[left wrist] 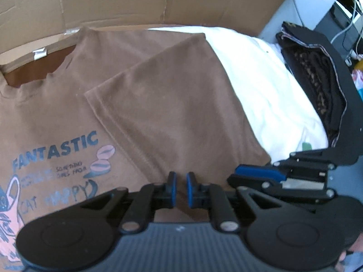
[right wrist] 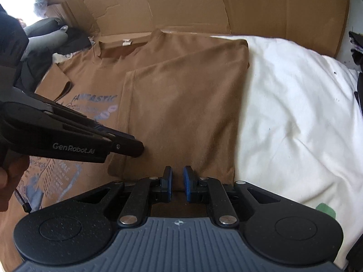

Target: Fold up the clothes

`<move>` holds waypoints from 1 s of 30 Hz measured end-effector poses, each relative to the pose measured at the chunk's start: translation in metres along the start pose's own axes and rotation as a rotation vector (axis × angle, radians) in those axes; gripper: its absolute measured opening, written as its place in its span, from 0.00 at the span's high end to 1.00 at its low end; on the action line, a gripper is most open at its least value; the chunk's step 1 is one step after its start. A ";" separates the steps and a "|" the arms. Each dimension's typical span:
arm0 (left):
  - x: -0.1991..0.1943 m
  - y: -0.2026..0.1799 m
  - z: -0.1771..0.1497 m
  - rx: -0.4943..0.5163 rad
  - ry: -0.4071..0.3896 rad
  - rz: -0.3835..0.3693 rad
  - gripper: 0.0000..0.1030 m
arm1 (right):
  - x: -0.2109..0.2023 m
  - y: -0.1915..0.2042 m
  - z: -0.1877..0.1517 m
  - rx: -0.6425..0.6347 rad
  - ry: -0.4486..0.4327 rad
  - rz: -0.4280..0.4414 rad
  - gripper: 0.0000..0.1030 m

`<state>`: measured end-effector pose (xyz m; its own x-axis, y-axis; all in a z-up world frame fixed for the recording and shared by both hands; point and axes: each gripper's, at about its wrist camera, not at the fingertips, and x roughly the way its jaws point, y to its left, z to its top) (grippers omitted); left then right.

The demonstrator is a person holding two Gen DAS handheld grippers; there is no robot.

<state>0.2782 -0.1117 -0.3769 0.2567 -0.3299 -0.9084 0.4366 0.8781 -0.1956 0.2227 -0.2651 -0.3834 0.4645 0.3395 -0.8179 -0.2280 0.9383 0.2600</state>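
Observation:
A brown T-shirt (left wrist: 68,104) (right wrist: 95,77) with a blue and pink "FANTASTIC" cat print lies face up, collar toward the back. Its right side is folded over the chest as a plain brown flap (left wrist: 172,113) (right wrist: 181,104) that lies flat. My left gripper (left wrist: 181,182) hovers over the flap's near part, pads a narrow gap apart with nothing pinched. In the right wrist view the left gripper (right wrist: 137,149) reaches in from the left. My right gripper (right wrist: 178,179) (left wrist: 233,174) sits at the flap's near right corner, jaws slightly apart and empty.
Flattened cardboard (left wrist: 158,0) (right wrist: 272,4) lies under and behind the shirt. A white cloth (left wrist: 272,86) (right wrist: 295,113) spreads to the right. Folded dark clothes (left wrist: 317,79) are stacked far right. Grey and dark items (right wrist: 45,36) lie at the left. A hand (right wrist: 4,176) holds the left gripper.

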 end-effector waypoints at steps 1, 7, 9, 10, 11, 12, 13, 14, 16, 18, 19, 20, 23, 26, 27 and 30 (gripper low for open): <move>-0.001 0.002 -0.001 0.000 0.001 0.000 0.90 | 0.000 -0.001 -0.001 0.004 0.000 0.000 0.85; -0.011 0.016 0.000 -0.031 0.035 -0.002 0.89 | 0.001 0.003 0.005 0.015 0.030 -0.020 0.84; -0.022 0.023 0.003 -0.038 0.047 0.005 0.75 | 0.000 0.001 0.010 0.055 0.064 -0.009 0.79; -0.027 0.027 0.004 -0.041 0.053 0.009 0.73 | 0.000 -0.002 0.013 0.085 0.080 0.008 0.73; -0.033 0.030 0.006 -0.045 0.058 0.013 0.71 | -0.002 -0.004 0.015 0.108 0.090 0.018 0.69; -0.041 0.033 0.009 -0.054 0.057 0.015 0.70 | -0.003 -0.005 0.017 0.131 0.100 0.026 0.62; -0.049 0.036 0.012 -0.063 0.056 0.018 0.69 | -0.007 -0.005 0.020 0.151 0.109 0.025 0.61; -0.059 0.037 0.016 -0.074 0.051 0.021 0.68 | -0.011 -0.004 0.023 0.168 0.117 0.025 0.60; -0.078 0.041 0.023 -0.093 0.042 0.027 0.64 | -0.023 0.001 0.030 0.193 0.131 0.031 0.59; -0.099 0.042 0.030 -0.098 0.028 0.038 0.53 | -0.038 0.008 0.040 0.198 0.131 0.035 0.56; -0.112 0.042 0.033 -0.094 0.017 0.048 0.50 | -0.049 0.012 0.046 0.194 0.121 0.035 0.52; -0.123 0.041 0.037 -0.095 0.015 0.049 0.42 | -0.060 0.016 0.052 0.191 0.109 0.038 0.51; -0.151 0.041 0.048 -0.128 0.018 0.029 0.36 | -0.092 0.025 0.069 0.192 0.095 0.029 0.46; -0.182 0.039 0.055 -0.128 -0.007 0.040 0.30 | -0.123 0.034 0.084 0.191 0.083 0.006 0.41; -0.191 0.038 0.057 -0.121 -0.014 0.057 0.28 | -0.134 0.037 0.089 0.197 0.082 0.000 0.38; -0.222 0.040 0.061 -0.132 -0.023 0.081 0.25 | -0.161 0.043 0.100 0.243 0.114 0.014 0.31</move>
<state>0.2910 -0.0249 -0.1608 0.3064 -0.2627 -0.9149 0.2971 0.9395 -0.1703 0.2237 -0.2726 -0.1888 0.3601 0.3555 -0.8625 -0.0154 0.9267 0.3755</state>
